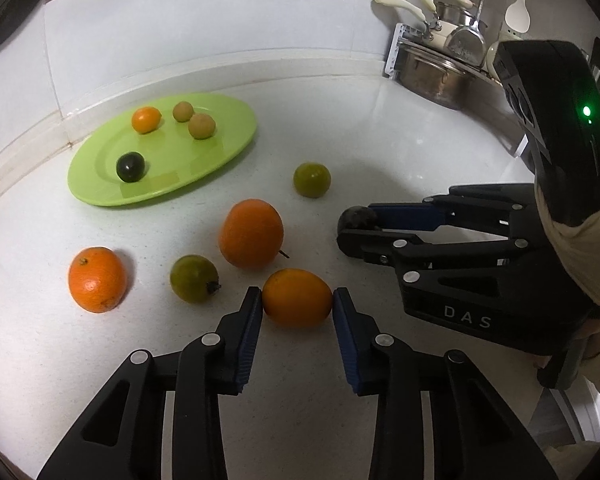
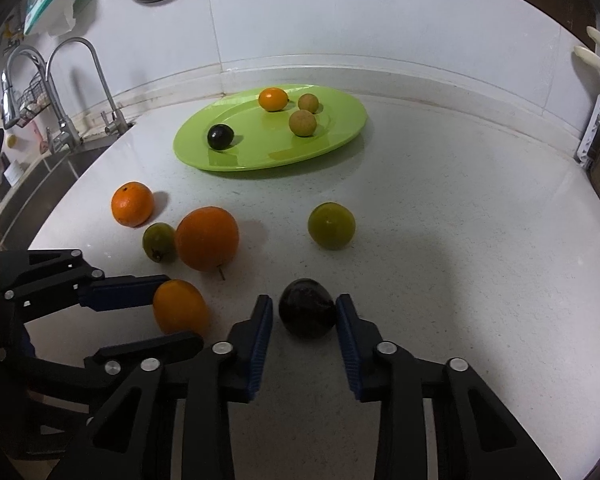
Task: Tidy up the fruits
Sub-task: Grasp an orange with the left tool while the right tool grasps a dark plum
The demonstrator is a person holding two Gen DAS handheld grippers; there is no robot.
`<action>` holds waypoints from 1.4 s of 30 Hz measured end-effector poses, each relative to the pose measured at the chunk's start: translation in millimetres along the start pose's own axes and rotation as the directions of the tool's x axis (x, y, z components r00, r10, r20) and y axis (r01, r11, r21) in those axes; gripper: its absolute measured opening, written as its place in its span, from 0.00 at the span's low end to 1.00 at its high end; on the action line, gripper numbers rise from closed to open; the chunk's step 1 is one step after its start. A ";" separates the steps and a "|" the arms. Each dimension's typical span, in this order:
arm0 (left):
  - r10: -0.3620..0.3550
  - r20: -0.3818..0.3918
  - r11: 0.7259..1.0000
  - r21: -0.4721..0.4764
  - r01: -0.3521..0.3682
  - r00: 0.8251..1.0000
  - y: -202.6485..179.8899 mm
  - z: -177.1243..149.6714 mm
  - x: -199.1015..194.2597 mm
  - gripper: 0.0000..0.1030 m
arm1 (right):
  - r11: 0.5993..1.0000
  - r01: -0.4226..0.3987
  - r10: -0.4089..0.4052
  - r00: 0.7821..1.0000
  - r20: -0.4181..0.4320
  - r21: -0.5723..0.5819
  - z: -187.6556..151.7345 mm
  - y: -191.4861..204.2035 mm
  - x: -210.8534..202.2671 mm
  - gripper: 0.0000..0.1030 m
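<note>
Between our left fingers: an orange (image 1: 297, 298) sits on the counter (image 1: 380, 128), and both pads touch its sides, so we judge the left gripper (image 1: 297, 304) closed on it, not yet lifted.
Between our right fingers: a dark fruit (image 2: 307, 308) lies on the counter; the right pad (image 2: 346, 320) touches it, while the left pad shows a thin gap, so we cannot tell whether the right gripper (image 2: 304, 314) is clamped or only closing.
Ahead of the left fingers: a big orange (image 1: 251, 233), a green fruit (image 1: 194, 279) just beside it, and another orange (image 1: 97, 279) further to the left.
Ahead of the right fingers: a green citrus (image 2: 331, 225), apart from the rest.
Far ahead of both: the plate (image 1: 220, 152) by the wall, holding a small orange, two tan fruits and a dark one.
Step in hand: we judge this the grasp stage of two pick-ups at once, with six fruits off the plate.
Next move: we need a firm squeeze on both fruits, a straight lift clear of the neighbours, then a carry forward to a bare part of the plate.
Care: round fruits may roll once set down, so we would release them low.
</note>
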State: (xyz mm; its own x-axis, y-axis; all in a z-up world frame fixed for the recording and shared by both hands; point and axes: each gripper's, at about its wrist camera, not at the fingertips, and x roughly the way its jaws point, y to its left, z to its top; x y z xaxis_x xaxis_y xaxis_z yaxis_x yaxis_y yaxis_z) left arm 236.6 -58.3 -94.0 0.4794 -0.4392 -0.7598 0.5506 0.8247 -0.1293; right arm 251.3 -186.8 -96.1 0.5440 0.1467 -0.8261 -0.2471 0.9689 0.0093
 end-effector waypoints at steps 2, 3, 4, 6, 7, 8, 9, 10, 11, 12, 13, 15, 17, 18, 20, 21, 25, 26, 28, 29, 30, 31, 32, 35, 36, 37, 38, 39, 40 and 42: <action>0.002 0.010 1.000 0.001 -0.002 1.000 0.4 0.5 -4.3 0.35 | 1.000 -0.002 0.001 1.000 0.008 0.013 -0.5 -0.2 -2.7 0.29; 0.002 0.014 1.000 0.000 -0.003 1.000 0.8 0.9 -5.7 0.35 | 1.000 -0.002 0.002 1.000 0.012 0.013 -0.7 1.1 -4.4 0.29; 0.003 0.019 1.000 -0.001 -0.003 1.000 1.4 0.8 -7.7 0.35 | 1.000 -0.002 0.002 1.000 0.016 0.013 -0.7 3.0 -6.6 0.29; 0.008 0.029 1.000 -0.005 -0.008 1.000 2.4 2.4 -12.0 0.35 | 1.000 -0.003 0.003 1.000 0.024 0.016 -0.2 5.3 -10.5 0.29; 0.009 0.034 1.000 -0.009 -0.009 0.999 3.7 2.8 -14.8 0.35 | 1.000 -0.004 0.004 1.000 0.027 0.016 0.2 6.3 -12.5 0.29; 0.009 0.038 1.000 -0.013 -0.009 0.999 4.2 3.8 -16.4 0.35 | 1.000 -0.003 0.003 0.999 0.034 0.019 1.0 7.9 -15.5 0.29; 0.010 0.042 1.000 -0.016 -0.009 0.999 5.1 4.3 -18.8 0.35 | 1.000 -0.004 0.003 0.999 0.039 0.020 1.7 8.7 -17.3 0.29; 0.012 0.047 1.000 -0.019 -0.011 0.999 6.2 5.2 -20.8 0.35 | 1.000 -0.004 0.003 0.999 0.044 0.021 2.4 10.0 -19.4 0.29; 0.015 0.054 1.000 -0.022 -0.014 0.998 8.1 5.3 -24.6 0.35 | 1.000 -0.004 0.003 0.999 0.049 0.022 3.5 11.6 -21.5 0.29; 0.018 0.059 1.000 -0.022 -0.017 0.998 8.6 5.8 -26.3 0.35 | 1.000 -0.004 0.003 0.998 0.055 0.023 4.7 13.5 -23.8 0.29; 0.021 0.065 1.000 -0.023 -0.019 0.998 9.1 6.5 -28.8 0.35 | 1.000 -0.004 0.002 0.998 0.061 0.022 5.8 15.5 -26.3 0.29; 0.027 0.079 0.999 -0.024 -0.025 0.997 12.0 6.8 -35.9 0.35 | 1.000 -0.001 0.000 0.997 0.071 0.019 8.1 18.4 -30.4 0.29; 0.032 0.094 0.999 -0.028 -0.029 0.995 15.9 7.6 -42.4 0.35 | 1.000 0.000 -0.002 0.996 0.085 0.019 11.5 22.0 -34.9 0.29; 0.035 0.100 0.999 -0.029 -0.032 0.994 17.0 8.0 -44.8 0.35 | 1.000 0.001 -0.003 0.996 0.091 0.021 13.2 23.5 -36.8 0.29; 0.044 0.114 0.999 -0.036 -0.040 0.993 20.5 10.0 -50.4 0.35 | 1.000 0.001 -0.003 0.995 0.102 0.025 15.3 25.9 -39.7 0.29; 0.047 0.121 0.998 -0.040 -0.042 0.992 22.5 10.6 -53.0 0.35 | 1.000 0.002 -0.005 0.994 0.110 0.028 16.2 27.5 -41.5 0.29; 0.075 0.145 0.996 -0.053 -0.068 0.987 29.9 13.5 -63.1 0.34 | 0.999 0.000 -0.005 0.990 0.139 0.040 22.3 33.3 -47.4 0.29; 0.084 0.154 0.995 -0.060 -0.075 0.985 33.2 14.5 -66.9 0.34 | 0.999 -0.002 -0.005 0.989 0.150 0.045 24.7 35.3 -49.1 0.29; 0.099 0.162 0.994 -0.070 -0.088 0.982 39.0 16.8 -71.5 0.34 | 0.999 -0.004 -0.004 0.986 0.165 0.051 28.3 38.3 -52.1 0.29; 0.103 0.166 0.993 -0.074 -0.092 0.981 41.3 18.5 -72.9 0.34 | 0.999 -0.005 -0.004 0.985 0.171 0.052 30.4 40.0 -53.0 0.29; 0.107 0.170 0.993 -0.076 -0.095 0.980 44.3 19.2 -74.5 0.34 | 0.999 -0.006 -0.003 0.984 0.177 0.051 32.2 41.9 -53.9 0.29; 0.113 0.174 0.992 -0.076 -0.101 0.978 46.4 19.8 -76.2 0.34 | 0.999 -0.007 -0.003 0.983 0.183 0.050 33.8 43.3 -54.4 0.29; 0.122 0.181 0.991 -0.075 -0.110 0.976 49.9 20.9 -78.1 0.34 | 0.999 -0.007 -0.002 0.982 0.188 0.048 36.3 44.8 -55.1 0.29; 0.130 0.190 0.990 -0.079 -0.117 0.973 60.1 27.1 -81.6 0.34 | 0.999 -0.002 -0.005 0.979 0.202 0.032 45.3 50.5 -55.2 0.29; 0.128 0.194 0.990 -0.080 -0.115 0.973 63.1 29.2 -82.1 0.34 | 1.000 -0.004 -0.001 0.978 0.207 0.027 48.9 52.2 -55.4 0.29; 0.134 0.197 0.990 -0.081 -0.120 0.971 67.2 32.6 -82.6 0.34 | 1.000 -0.006 0.001 0.978 0.210 0.023 52.5 53.4 -55.1 0.29; 0.138 0.204 0.989 -0.079 -0.124 0.969 70.0 34.3 -83.2 0.35 | 1.000 -0.006 0.002 0.977 0.213 0.020 56.5 54.9 -54.5 0.29; 0.142 0.208 0.989 -0.078 -0.129 0.968 72.7 36.2 -83.4 0.35 | 1.000 -0.008 0.004 0.976 0.219 0.017 60.8 56.4 -54.3 0.29; 0.152 0.210 0.987 -0.078 -0.138 0.966 76.0 39.2 -83.0 0.34 | 1.000 -0.008 0.005 0.975 0.223 0.014 65.2 58.2 -53.2 0.29; 0.160 0.216 0.986 -0.082 -0.145 0.963 82.8 46.1 -82.1 0.34 | 1.000 -0.003 0.002 0.972 0.236 0.007 73.6 60.6 -51.9 0.29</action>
State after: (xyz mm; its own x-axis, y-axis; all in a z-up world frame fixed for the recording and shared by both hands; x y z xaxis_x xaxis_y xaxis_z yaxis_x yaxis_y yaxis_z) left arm 274.4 29.6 -13.0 0.6974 -0.3684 -0.6148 0.4170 0.9062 -0.0699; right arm 267.2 -121.0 -11.2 0.7178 0.1911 -0.6695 -0.2431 0.9699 0.0162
